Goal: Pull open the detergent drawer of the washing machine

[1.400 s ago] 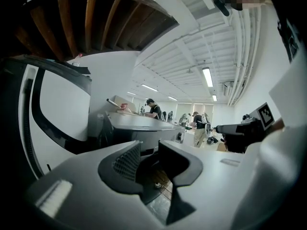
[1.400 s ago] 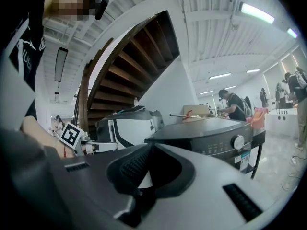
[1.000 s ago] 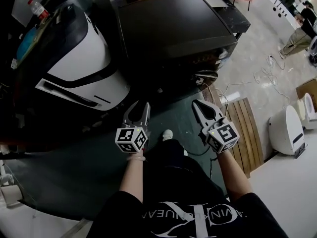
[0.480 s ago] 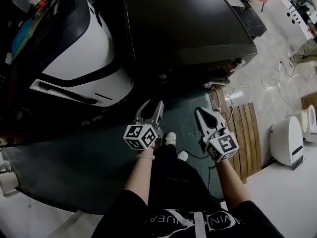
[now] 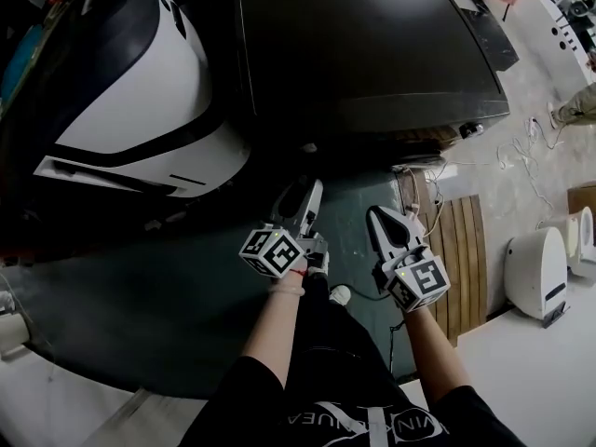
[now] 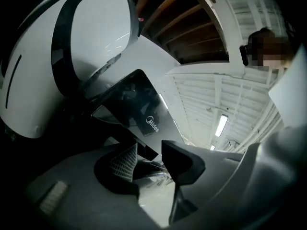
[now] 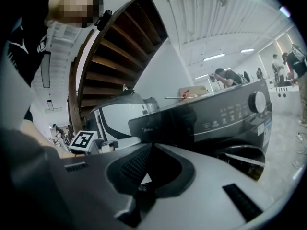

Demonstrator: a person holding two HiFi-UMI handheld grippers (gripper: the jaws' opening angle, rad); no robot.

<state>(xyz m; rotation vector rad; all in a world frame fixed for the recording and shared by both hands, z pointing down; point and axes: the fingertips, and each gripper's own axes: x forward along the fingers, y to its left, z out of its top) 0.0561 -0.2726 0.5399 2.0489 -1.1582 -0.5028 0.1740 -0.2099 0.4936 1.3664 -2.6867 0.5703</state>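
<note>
The detergent drawer (image 6: 144,111) looked shut, the logo-marked left end of the front panel on the dark washing machine (image 5: 372,54) just ahead of you. Your left tool (image 5: 308,192) had just been opening, jaws wide with nothing between them, short of the panel. Your right tool (image 5: 377,214) was pinched closed, empty. Catch the drawer's lip squarely, then draw straight back. A white machine (image 5: 140,91) crowded your left; cables (image 5: 494,161) and a slatted board (image 5: 456,240) lay right.

Dim, underexposed head view, dark washer (image 5: 363,45) nearly black, bright ceiling strip lights (image 6: 221,124) in gripper views, strong fisheye bending, vignetted corners.
</note>
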